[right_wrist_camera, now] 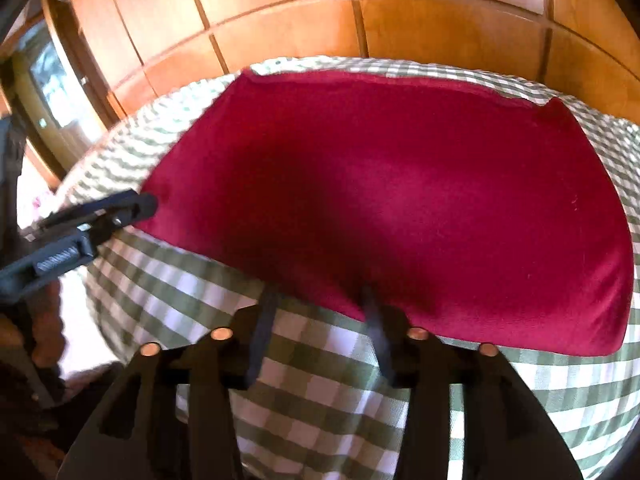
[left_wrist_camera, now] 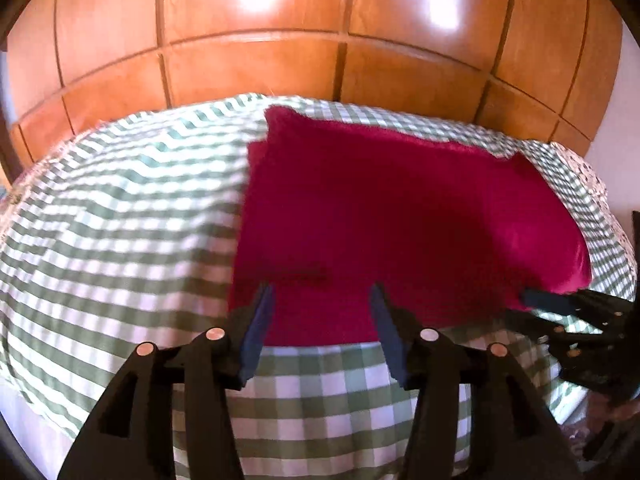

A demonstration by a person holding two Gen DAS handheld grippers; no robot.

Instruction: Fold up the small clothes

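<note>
A dark red garment [left_wrist_camera: 380,220] lies spread flat on the green-and-white checked bed cover [left_wrist_camera: 120,220]. My left gripper [left_wrist_camera: 322,292] is open, its blue-padded fingers [left_wrist_camera: 260,324] straddling the garment's near left edge. My right gripper [right_wrist_camera: 320,296] is open, its tips at the garment's [right_wrist_camera: 380,184] near edge, over the cover [right_wrist_camera: 320,400]. The right gripper also shows in the left wrist view [left_wrist_camera: 548,300] at the garment's right corner. The left gripper shows in the right wrist view [right_wrist_camera: 136,204] at the garment's left corner.
A wooden panelled wall or wardrobe [left_wrist_camera: 320,40] stands behind the bed. The bed's near edge drops off at lower left [left_wrist_camera: 24,400]. A doorway or mirror [right_wrist_camera: 48,80] shows at the far left of the right wrist view.
</note>
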